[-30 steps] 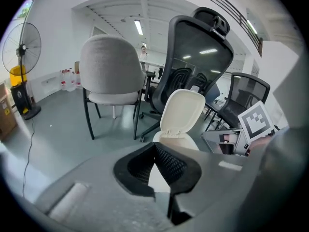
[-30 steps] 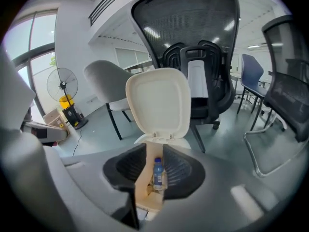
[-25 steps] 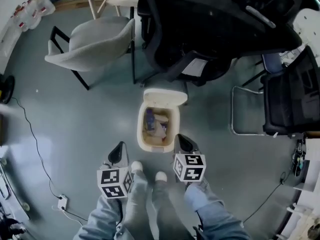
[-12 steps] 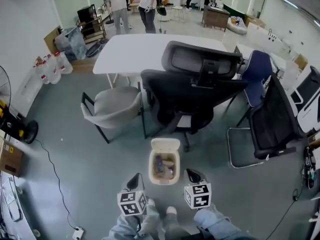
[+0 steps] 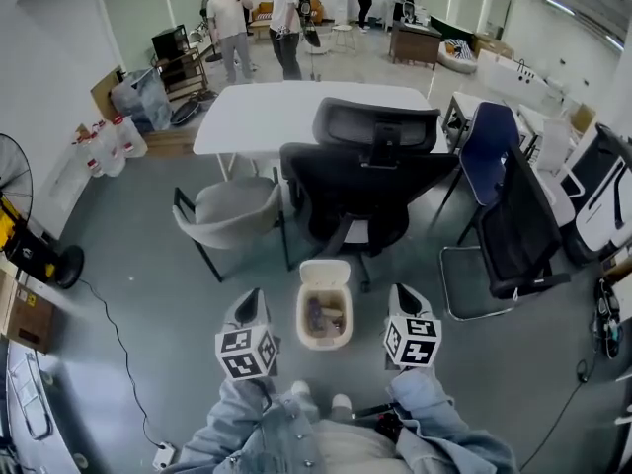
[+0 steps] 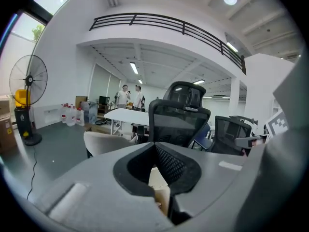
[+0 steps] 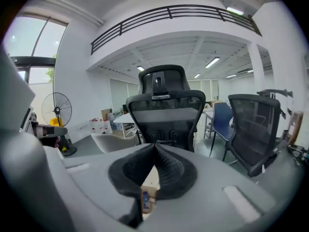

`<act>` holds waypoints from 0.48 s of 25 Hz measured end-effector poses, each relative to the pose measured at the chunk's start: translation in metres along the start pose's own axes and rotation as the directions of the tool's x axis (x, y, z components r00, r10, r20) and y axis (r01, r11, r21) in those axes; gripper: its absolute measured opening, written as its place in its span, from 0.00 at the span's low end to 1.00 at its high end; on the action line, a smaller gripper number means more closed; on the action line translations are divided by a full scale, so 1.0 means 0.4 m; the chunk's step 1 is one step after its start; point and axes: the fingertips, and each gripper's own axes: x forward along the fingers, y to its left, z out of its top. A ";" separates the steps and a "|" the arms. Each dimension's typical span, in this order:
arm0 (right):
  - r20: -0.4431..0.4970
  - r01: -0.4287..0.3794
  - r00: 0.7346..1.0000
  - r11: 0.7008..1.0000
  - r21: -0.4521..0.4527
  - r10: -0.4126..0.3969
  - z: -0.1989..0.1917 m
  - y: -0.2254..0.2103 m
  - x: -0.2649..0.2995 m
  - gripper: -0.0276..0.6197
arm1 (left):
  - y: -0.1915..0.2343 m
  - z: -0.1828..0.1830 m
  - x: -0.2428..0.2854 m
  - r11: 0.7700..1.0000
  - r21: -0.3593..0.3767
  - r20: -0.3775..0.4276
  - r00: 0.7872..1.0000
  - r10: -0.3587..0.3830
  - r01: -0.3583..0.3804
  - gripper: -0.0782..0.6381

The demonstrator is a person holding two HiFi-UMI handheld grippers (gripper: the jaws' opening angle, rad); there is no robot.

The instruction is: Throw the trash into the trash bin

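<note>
The beige trash bin (image 5: 324, 342) stands on the grey floor with its lid (image 5: 325, 273) tipped back, and trash (image 5: 324, 315) lies inside it. My left gripper (image 5: 249, 300) hangs to the bin's left, and my right gripper (image 5: 406, 295) to its right, both above floor level. In the left gripper view the left gripper (image 6: 155, 145) has its pads meeting with nothing between them. The right gripper (image 7: 155, 145) looks the same in its own view. A slice of the bin (image 7: 146, 195) shows below the jaws there.
A black office chair (image 5: 370, 181) stands just behind the bin, a grey chair (image 5: 235, 212) to its left and a black mesh chair (image 5: 513, 230) to the right. A white table (image 5: 296, 117) and several people (image 5: 252, 13) are farther back. A cable (image 5: 123, 355) crosses the floor at left.
Both grippers have risen away from the bin, which now looks smaller and farther below. The head view has lifted, bringing the table, chairs and room into sight.
</note>
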 end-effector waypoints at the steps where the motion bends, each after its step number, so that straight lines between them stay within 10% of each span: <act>1: 0.004 0.008 1.000 1.000 0.001 -0.008 0.008 -0.004 -0.004 0.05 | 0.004 0.009 -0.004 1.000 -0.002 0.006 1.000 0.001 -0.001 0.12; 12: 0.016 0.016 1.000 1.000 -0.019 -0.016 0.033 0.008 -0.033 0.05 | 0.034 0.001 -0.010 0.999 -0.047 -0.001 1.000 0.015 -0.015 0.12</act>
